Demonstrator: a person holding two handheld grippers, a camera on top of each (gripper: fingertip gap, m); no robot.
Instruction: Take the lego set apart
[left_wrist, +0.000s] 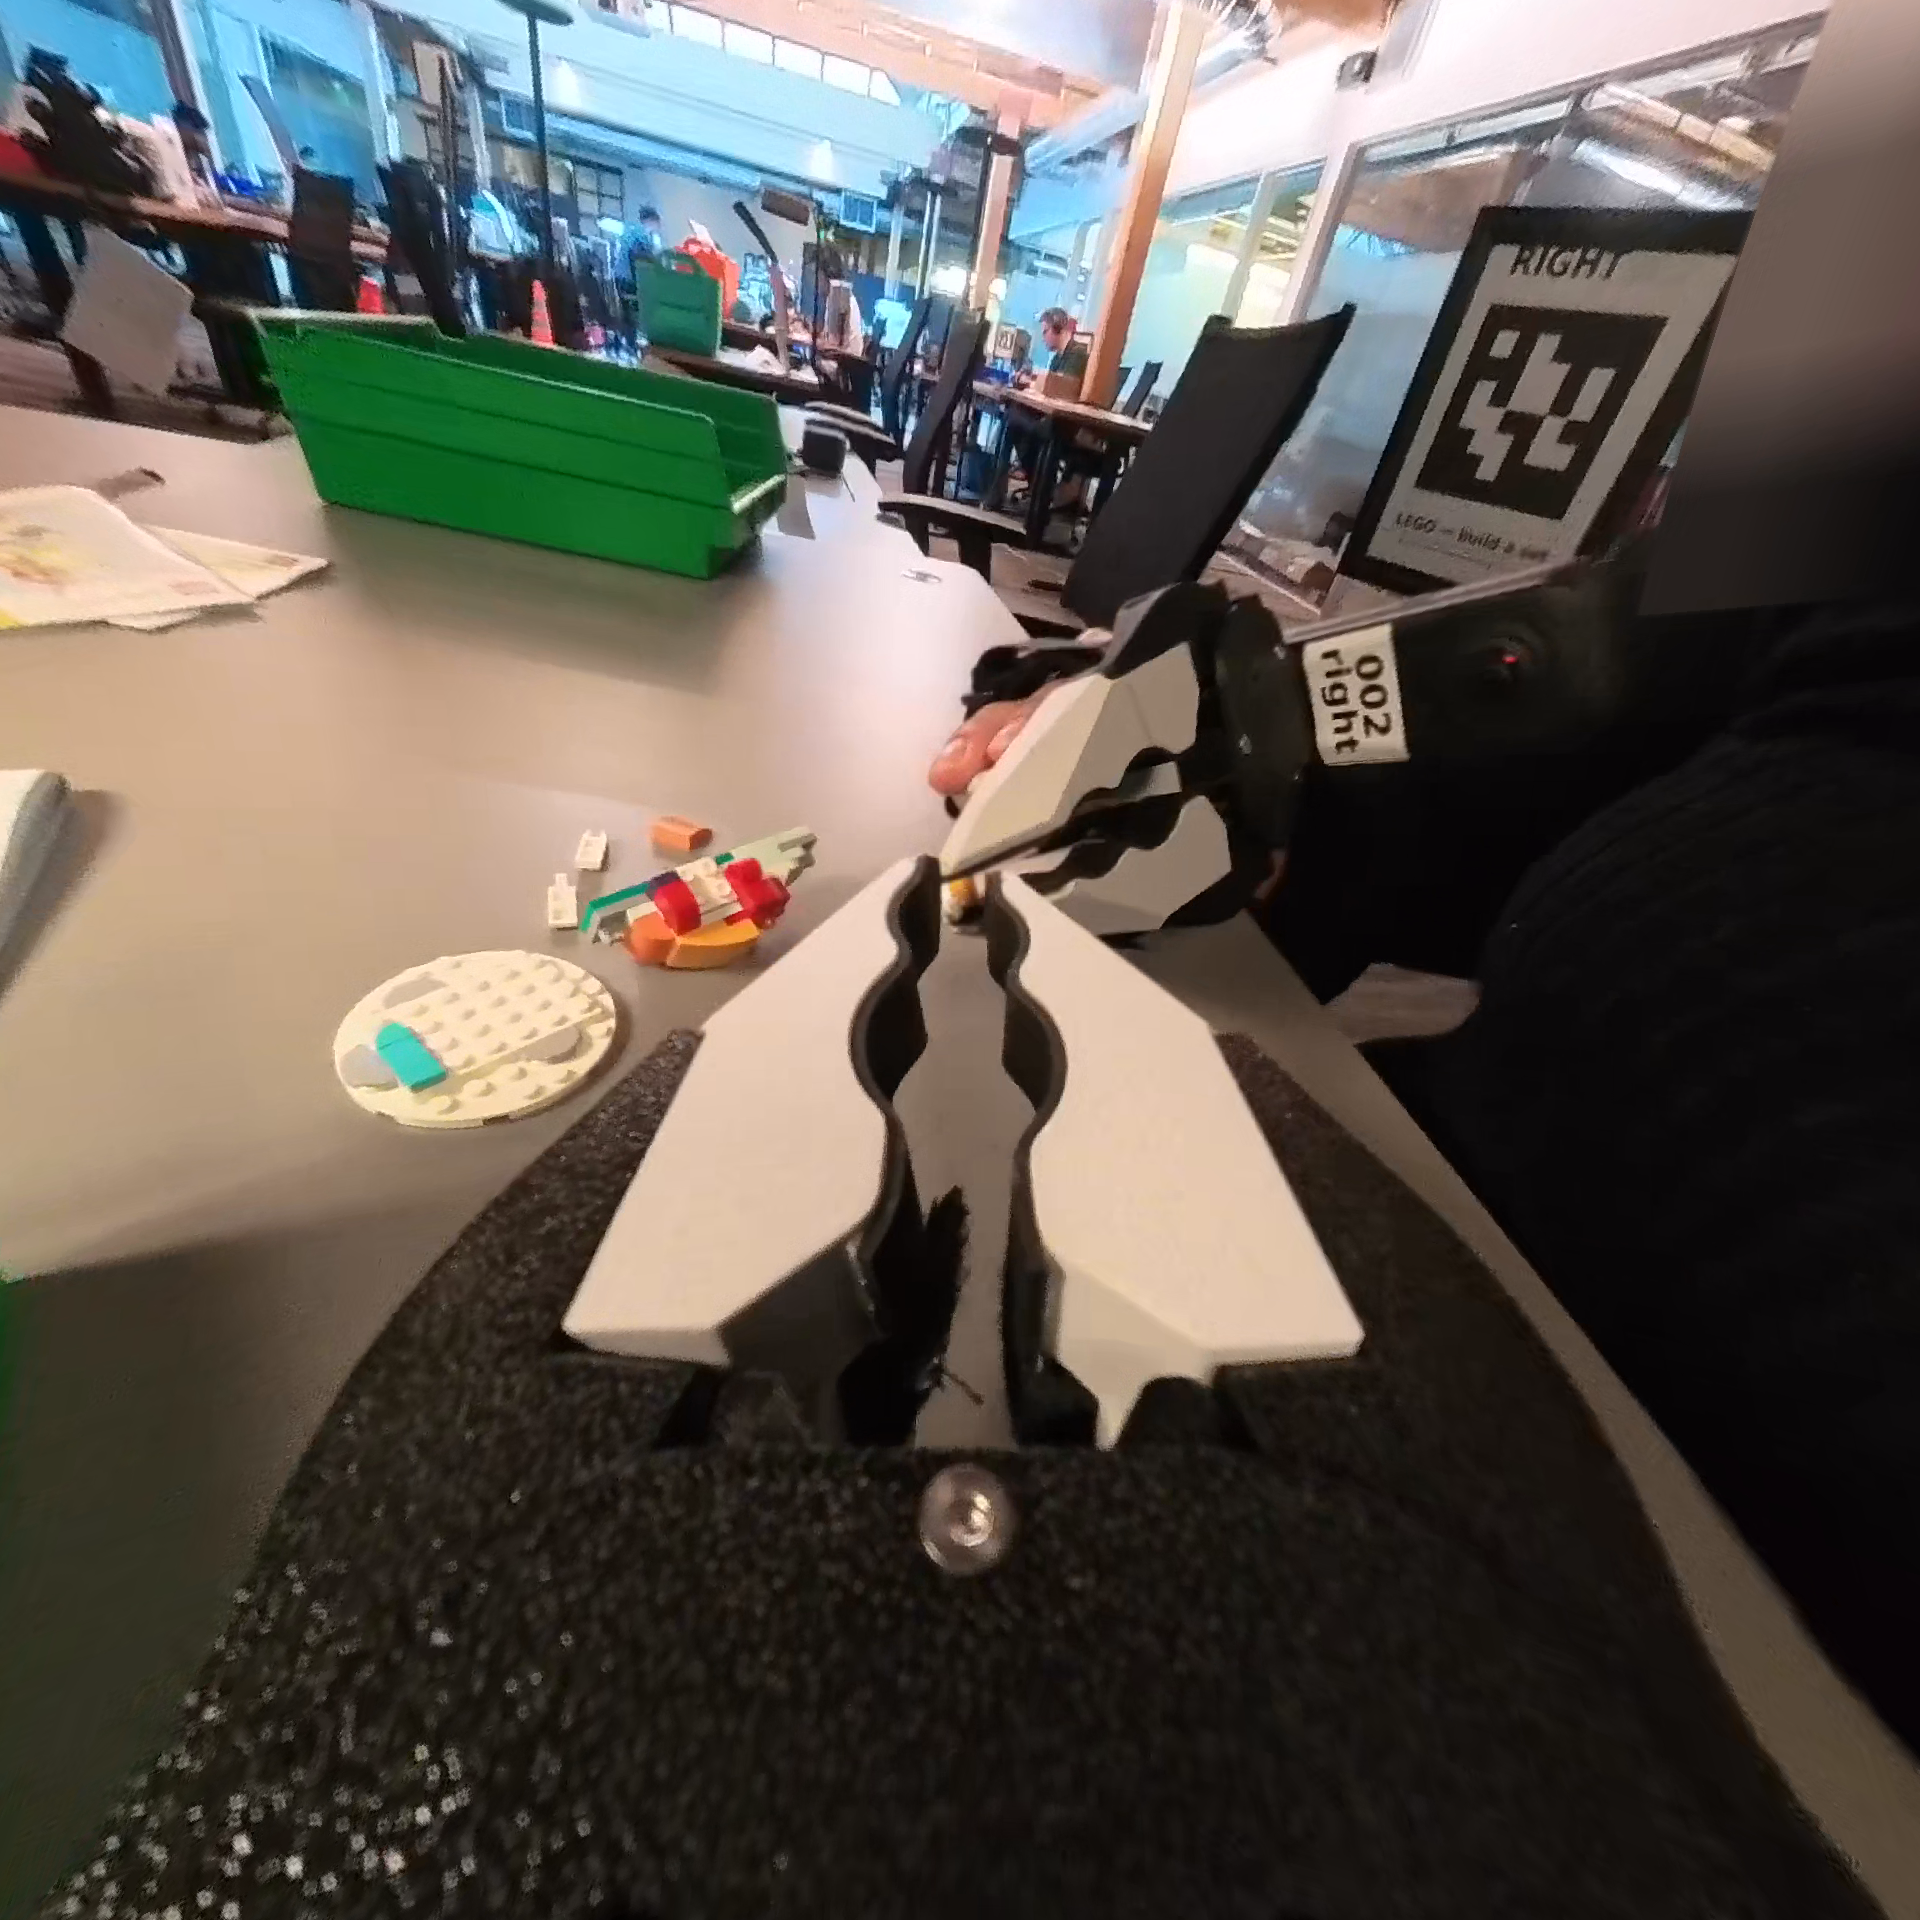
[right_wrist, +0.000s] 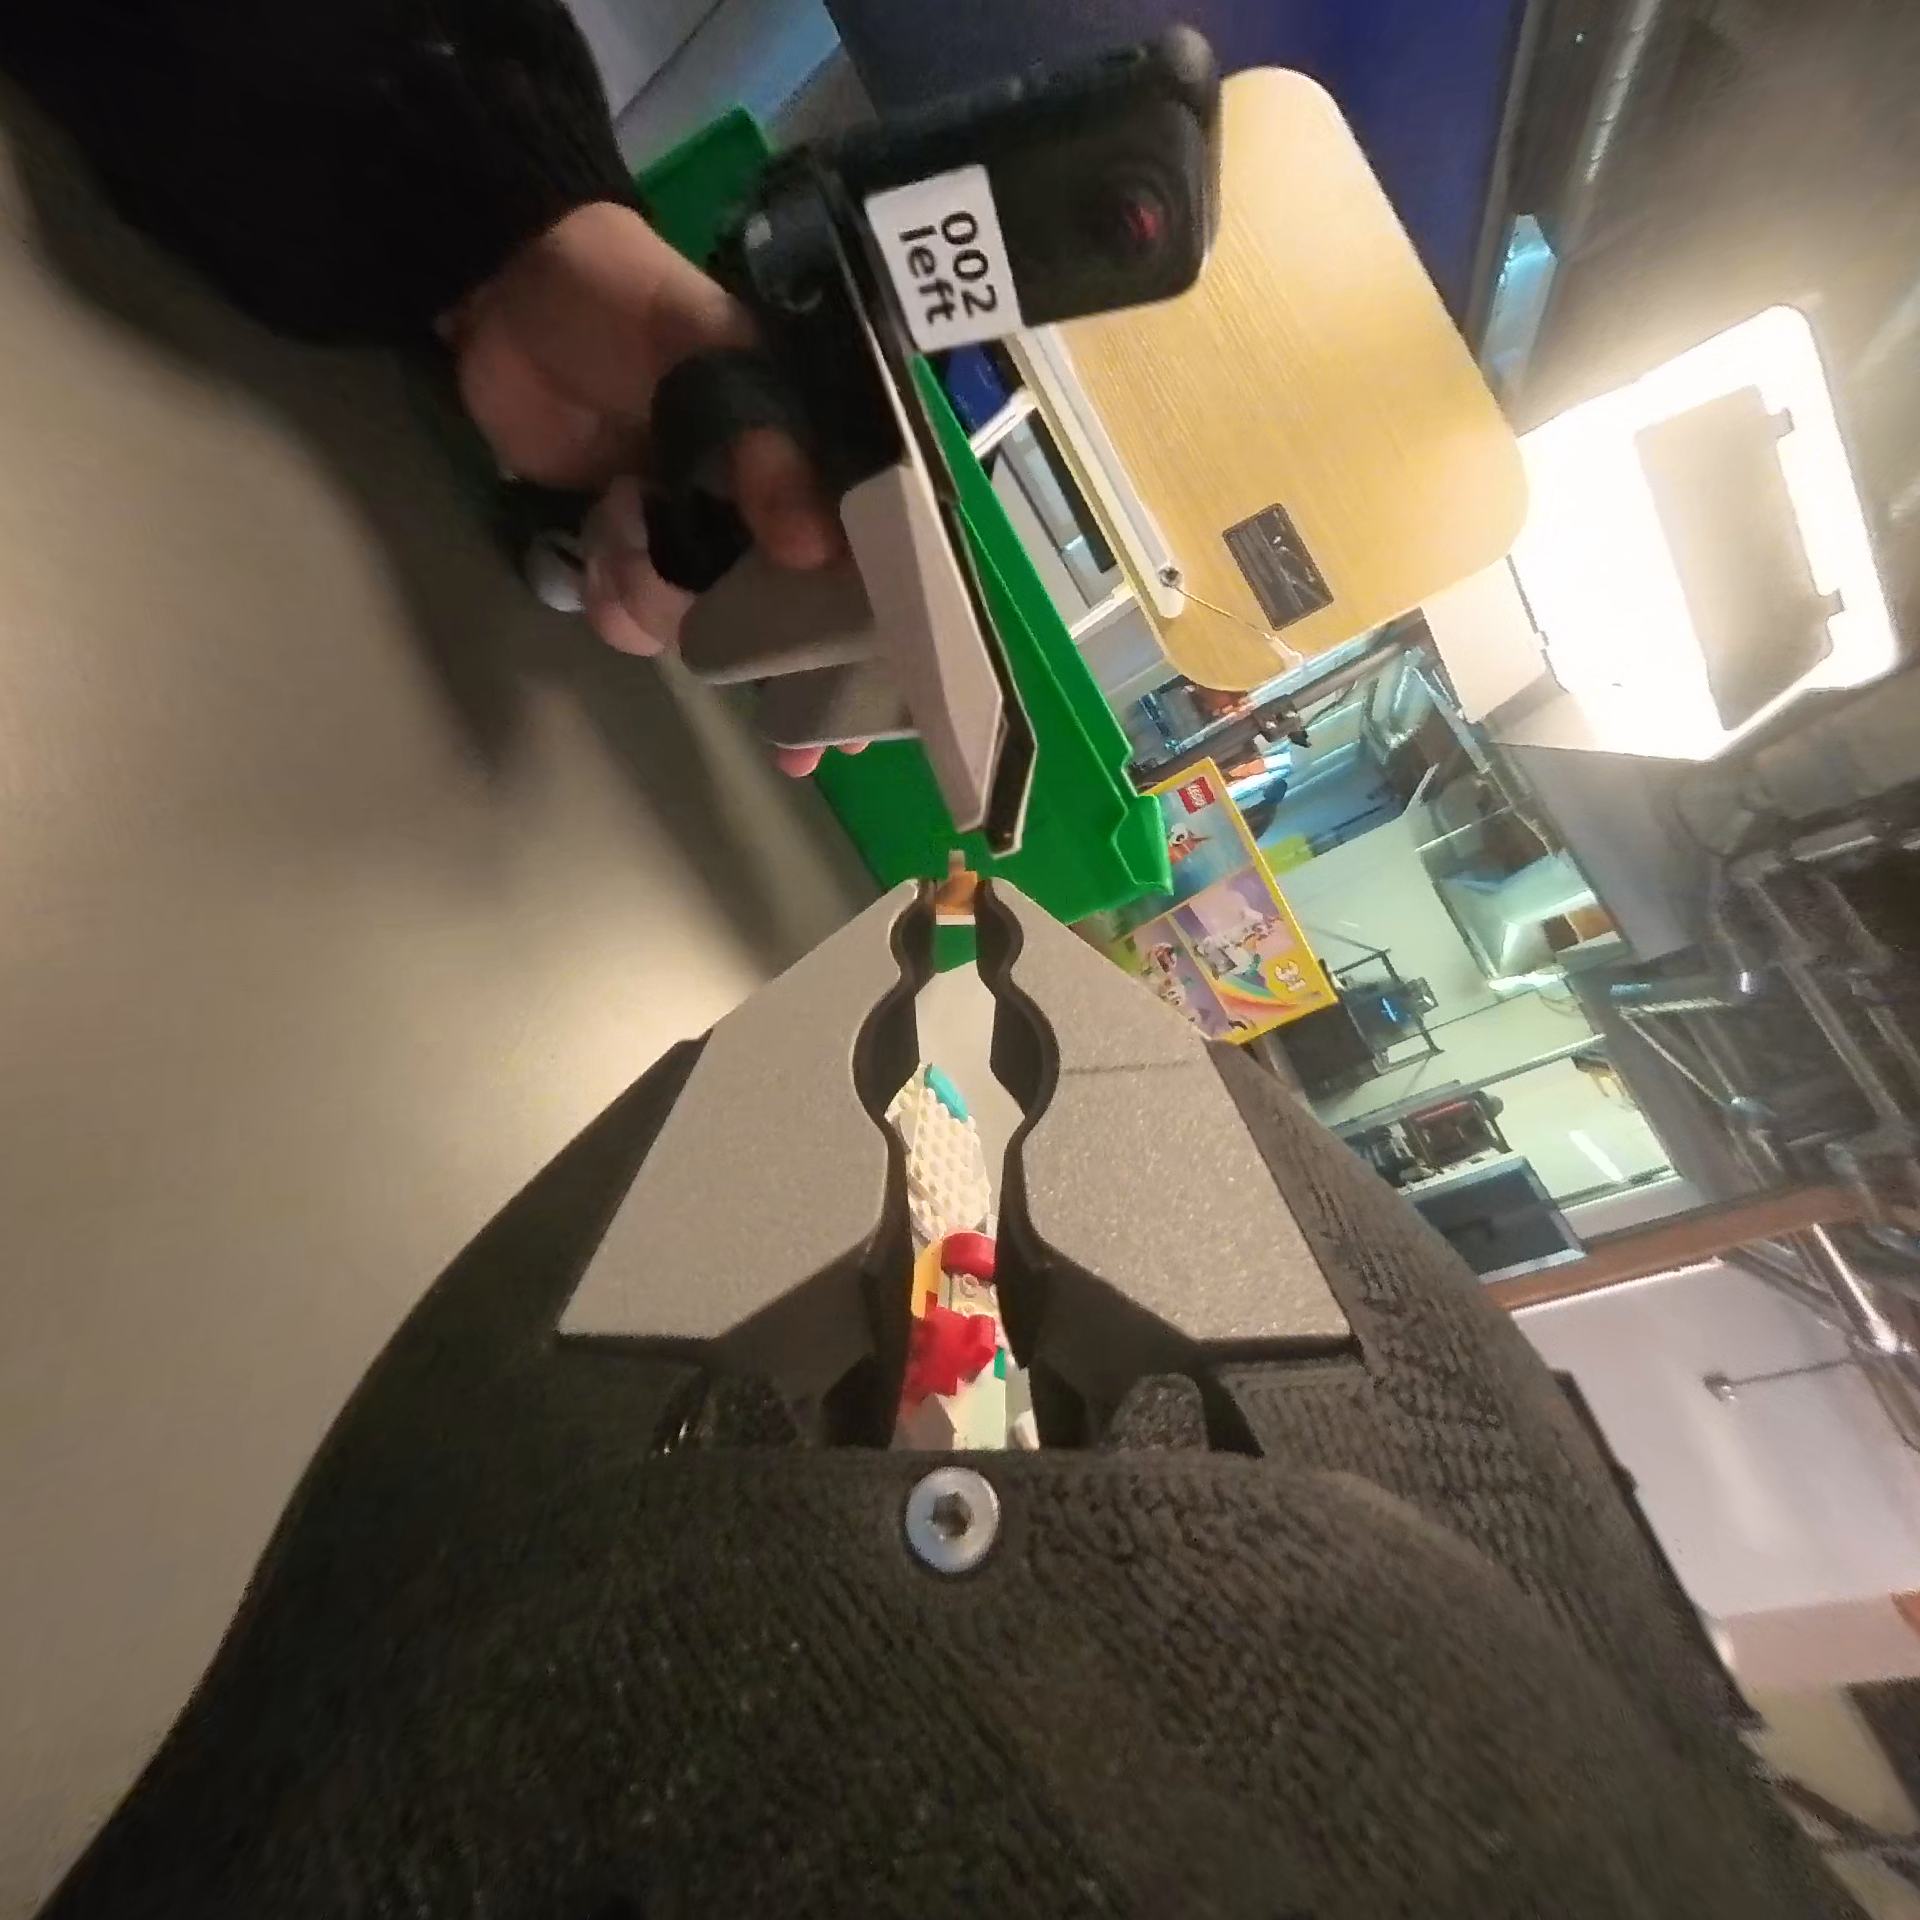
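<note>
Claws meet tip to tip above the grey tabletop (left_wrist: 436, 748). My left claw (left_wrist: 958, 899) is narrowed on a small orange-and-white lego piece (left_wrist: 961, 902), and my right claw (right_wrist: 951, 896) pinches the same piece (right_wrist: 954, 902) from the other side; in the left wrist view the right claw's tips (left_wrist: 961, 868) touch mine. On the tabletop to the left lies the partly stripped lego model (left_wrist: 696, 899), red, white and orange, with a round white studded plate (left_wrist: 478, 1034) near it carrying a teal tile. Small white bits (left_wrist: 577, 873) and an orange brick (left_wrist: 681, 831) lie just beside the model. A green bin (left_wrist: 520, 436) stands farther back.
</note>
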